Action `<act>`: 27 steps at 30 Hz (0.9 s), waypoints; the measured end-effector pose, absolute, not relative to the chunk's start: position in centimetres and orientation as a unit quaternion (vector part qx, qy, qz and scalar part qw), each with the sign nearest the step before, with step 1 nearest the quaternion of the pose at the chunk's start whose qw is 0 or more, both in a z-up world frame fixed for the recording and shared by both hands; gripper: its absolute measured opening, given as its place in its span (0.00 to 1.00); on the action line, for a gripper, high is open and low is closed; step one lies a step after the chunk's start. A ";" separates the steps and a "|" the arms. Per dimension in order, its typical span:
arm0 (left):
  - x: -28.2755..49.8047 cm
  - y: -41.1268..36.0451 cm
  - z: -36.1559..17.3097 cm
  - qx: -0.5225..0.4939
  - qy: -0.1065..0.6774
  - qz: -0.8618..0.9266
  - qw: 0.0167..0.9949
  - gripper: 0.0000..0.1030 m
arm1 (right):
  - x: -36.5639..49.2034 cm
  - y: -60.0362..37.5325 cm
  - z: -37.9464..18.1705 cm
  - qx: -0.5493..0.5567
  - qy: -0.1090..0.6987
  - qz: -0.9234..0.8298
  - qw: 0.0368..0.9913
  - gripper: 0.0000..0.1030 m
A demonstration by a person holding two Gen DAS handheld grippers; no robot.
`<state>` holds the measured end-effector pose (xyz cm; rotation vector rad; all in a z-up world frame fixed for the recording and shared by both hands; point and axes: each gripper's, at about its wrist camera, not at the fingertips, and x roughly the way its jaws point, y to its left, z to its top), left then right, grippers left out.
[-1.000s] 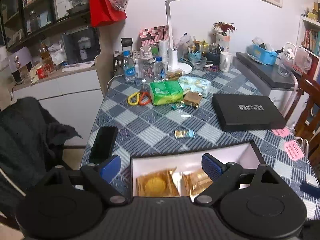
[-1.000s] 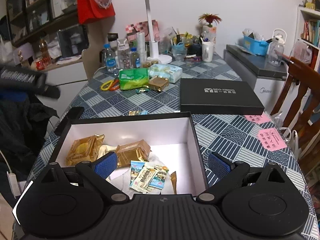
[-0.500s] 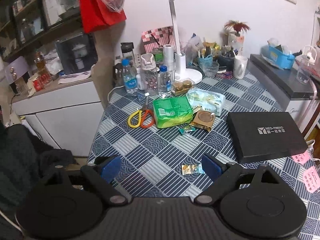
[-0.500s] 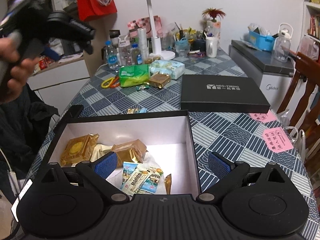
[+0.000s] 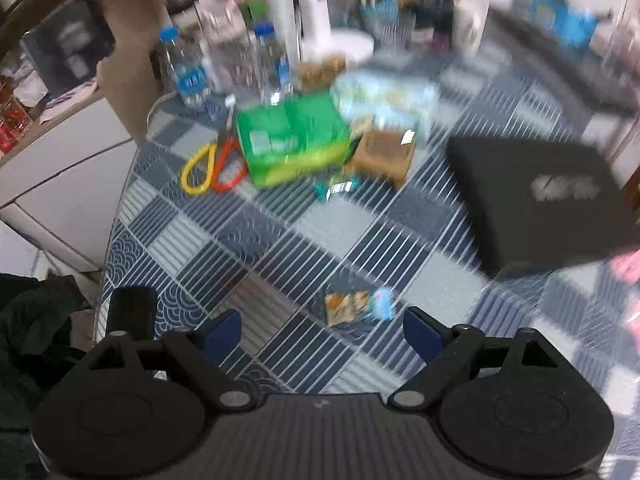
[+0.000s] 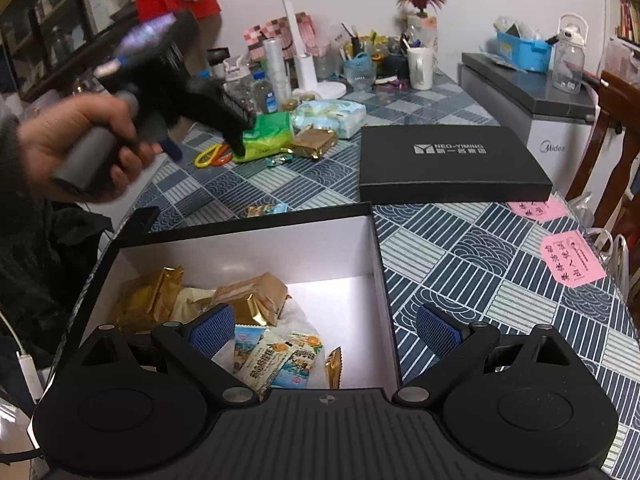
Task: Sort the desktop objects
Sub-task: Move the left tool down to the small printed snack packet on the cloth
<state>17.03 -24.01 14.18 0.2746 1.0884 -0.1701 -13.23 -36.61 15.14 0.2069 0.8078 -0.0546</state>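
the left wrist view is smeared with blur. in it the left gripper (image 5: 322, 330) has its blue-padded fingers (image 5: 222, 330) spread wide with nothing between them, over the blue-and-white checked tablecloth (image 5: 260, 248). a small orange-and-blue snack packet (image 5: 356, 306) lies on the cloth just ahead of the fingertips, nearer the right one. farther off sit a green plastic-wrapped pack (image 5: 292, 142), yellow and orange scissor handles (image 5: 212, 166) to its left, a gold-brown wrapped cake (image 5: 384, 152) to its right, and a flat black lid with a silver logo (image 5: 540, 204) at the right edge. the box is not in this view.

the right wrist view is sharp and shows what the other lacks: an open black box with a white lining (image 6: 332, 248), directly below the right gripper (image 6: 326, 330), whose fingers are also parted and grasping nothing. inside the box lie gold foil-wrapped cakes (image 6: 252, 298) toward the left and printed snack sachets (image 6: 276, 360) near the front wall. the same small packet (image 6: 266, 210) rests on the cloth just beyond the box's far wall. this view also shows a hand (image 6: 76, 144) at the left holding the other gripper's grey handle above the table; its fingertips are too blurred to judge here. two pink paper notes (image 6: 572, 258) lie on the cloth at the right.
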 end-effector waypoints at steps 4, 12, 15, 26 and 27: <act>19.0 -25.1 9.9 0.189 0.542 -0.048 0.817 1.00 | -13.0 -37.2 14.8 0.111 0.394 -0.032 0.912 0.95; 21.0 -27.7 5.7 0.245 0.566 -0.050 0.785 1.00 | -12.5 -38.0 14.2 0.124 0.402 -0.043 0.906 0.95; 21.5 -28.5 5.1 0.266 0.558 -0.039 0.785 1.00 | -12.4 -38.3 14.0 0.128 0.405 -0.047 0.904 0.95; 21.6 -30.6 3.6 0.309 0.546 -0.065 0.776 1.00 | -12.0 -38.6 13.8 0.141 0.406 -0.052 0.902 0.95; 21.9 -30.6 3.5 0.309 0.544 -0.063 0.778 1.00 | -12.0 -38.6 13.9 0.141 0.405 -0.052 0.902 0.95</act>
